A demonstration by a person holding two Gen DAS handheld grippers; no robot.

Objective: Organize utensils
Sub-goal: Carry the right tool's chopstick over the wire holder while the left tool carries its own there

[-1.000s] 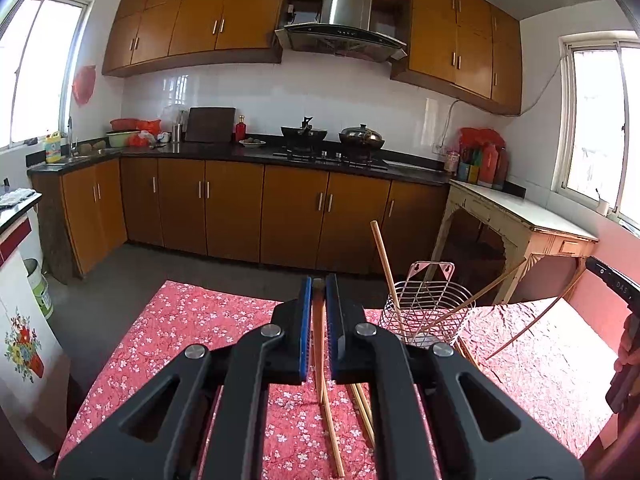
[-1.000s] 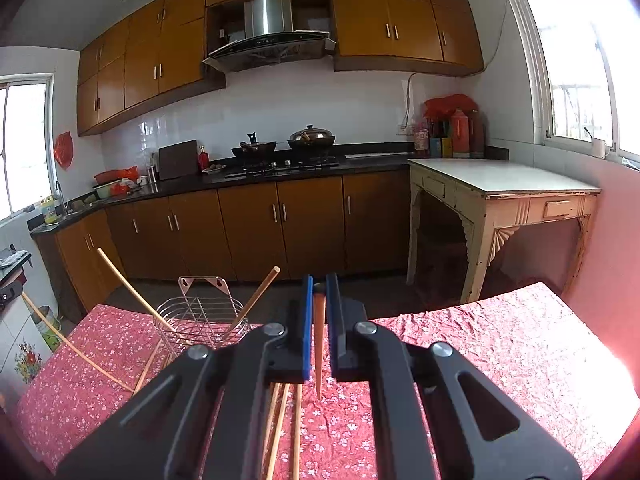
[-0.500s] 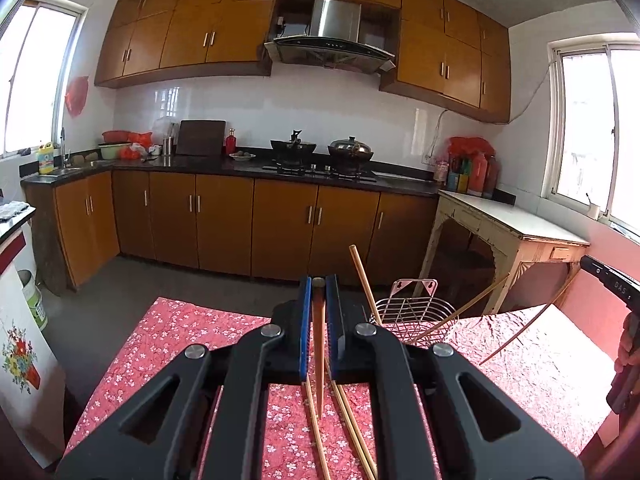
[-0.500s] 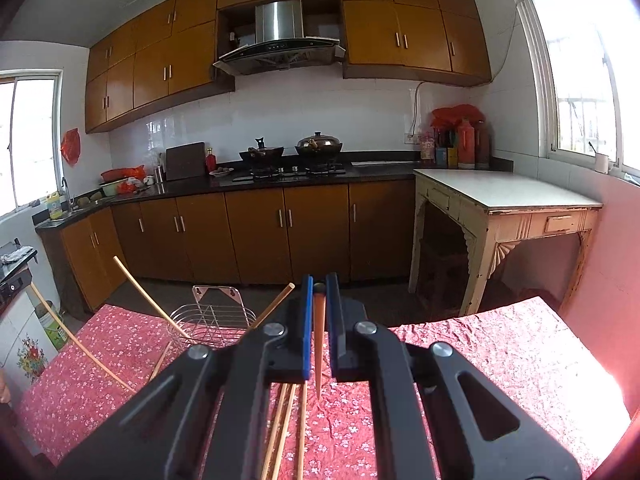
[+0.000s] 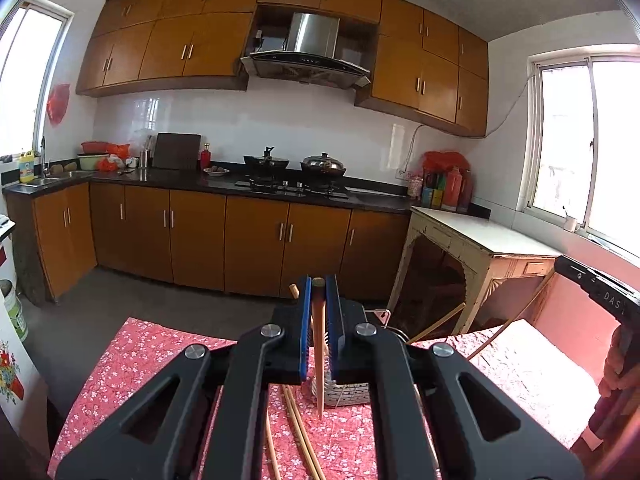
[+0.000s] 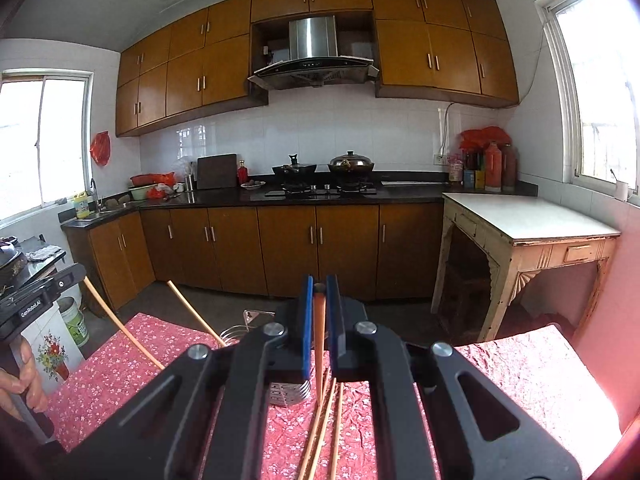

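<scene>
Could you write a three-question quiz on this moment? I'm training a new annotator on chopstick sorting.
1. True or false: the left gripper is open.
2. What does the right gripper hold?
A. spoon
B. chopstick
C. nothing
3. Fill in: loose chopsticks lie on the red floral ____.

Key: 1 false, it is shut on a chopstick; 2 B; 3 tablecloth.
</scene>
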